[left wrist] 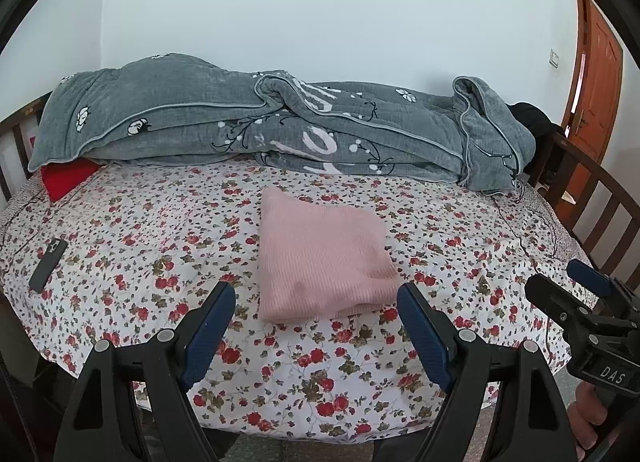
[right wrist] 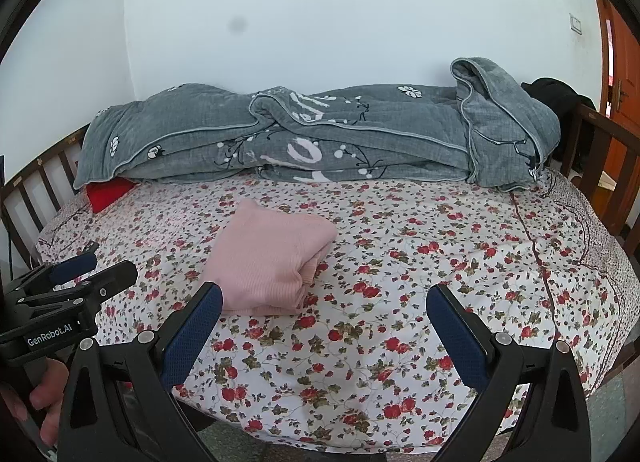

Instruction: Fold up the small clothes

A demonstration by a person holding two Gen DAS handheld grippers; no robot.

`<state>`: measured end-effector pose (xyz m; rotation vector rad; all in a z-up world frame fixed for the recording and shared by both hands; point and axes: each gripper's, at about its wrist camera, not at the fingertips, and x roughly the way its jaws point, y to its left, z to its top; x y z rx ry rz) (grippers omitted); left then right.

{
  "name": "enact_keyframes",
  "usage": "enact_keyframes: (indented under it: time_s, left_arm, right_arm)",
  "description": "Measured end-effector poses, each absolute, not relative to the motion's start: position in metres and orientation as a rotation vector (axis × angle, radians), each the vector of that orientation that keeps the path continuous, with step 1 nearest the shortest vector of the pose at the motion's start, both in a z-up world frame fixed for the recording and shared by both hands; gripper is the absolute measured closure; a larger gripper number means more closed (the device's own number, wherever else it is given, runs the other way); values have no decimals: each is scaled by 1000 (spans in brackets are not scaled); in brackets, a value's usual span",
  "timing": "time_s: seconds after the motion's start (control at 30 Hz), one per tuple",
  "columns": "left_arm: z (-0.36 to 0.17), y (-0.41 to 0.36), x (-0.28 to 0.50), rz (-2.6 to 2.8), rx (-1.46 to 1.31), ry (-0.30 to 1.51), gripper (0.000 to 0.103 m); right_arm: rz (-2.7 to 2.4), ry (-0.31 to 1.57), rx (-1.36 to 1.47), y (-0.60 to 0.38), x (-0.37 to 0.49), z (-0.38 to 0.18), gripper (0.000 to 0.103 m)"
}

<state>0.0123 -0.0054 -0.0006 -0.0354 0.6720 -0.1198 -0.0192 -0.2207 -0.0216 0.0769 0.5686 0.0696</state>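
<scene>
The pink sweater (left wrist: 322,258) lies folded on the bed (left wrist: 132,230), on the sheet with small red flowers. It looks like a thick, flat bundle, with its folded edges facing the near side of the bed. Nothing touches it.

The left claw (left wrist: 316,326) hangs low over the near edge of the bed and tips down a little toward the sheet. Its 2 blue fingers (left wrist: 210,336) stand wide apart, and there is nothing between them. The pink sweater sits just past the tips, in line with the gap. The claw does not touch it.

The right claw (right wrist: 324,326) hangs beside the left one, over the same near edge, and it tips down a little too. Its 2 blue fingers (right wrist: 192,336) are also spread wide and hold nothing. From this claw, the pink sweater (right wrist: 270,262) lies off to the left, near the left finger but apart from it.

Each claw shows at the side of the other one's view, and a hand (right wrist: 48,402) grips the handle under it.

A grey quilt (left wrist: 256,122) with white flowers is heaped along the far side of the bed by the white wall. A red cloth (left wrist: 66,180) peeks out from under its left end. A dark phone (left wrist: 48,264) lies on the sheet far to the left, well apart from the sweater. An orange wooden door (left wrist: 596,82) stands at the right.
</scene>
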Motion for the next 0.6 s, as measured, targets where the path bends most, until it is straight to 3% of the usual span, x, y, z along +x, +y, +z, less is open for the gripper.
enact_keyframes:
  time_s: [0.6]
  left_arm:
    - [-4, -7, 15, -113, -44, 670, 19]
  right_arm:
    - [69, 573, 76, -218, -17, -21, 3]
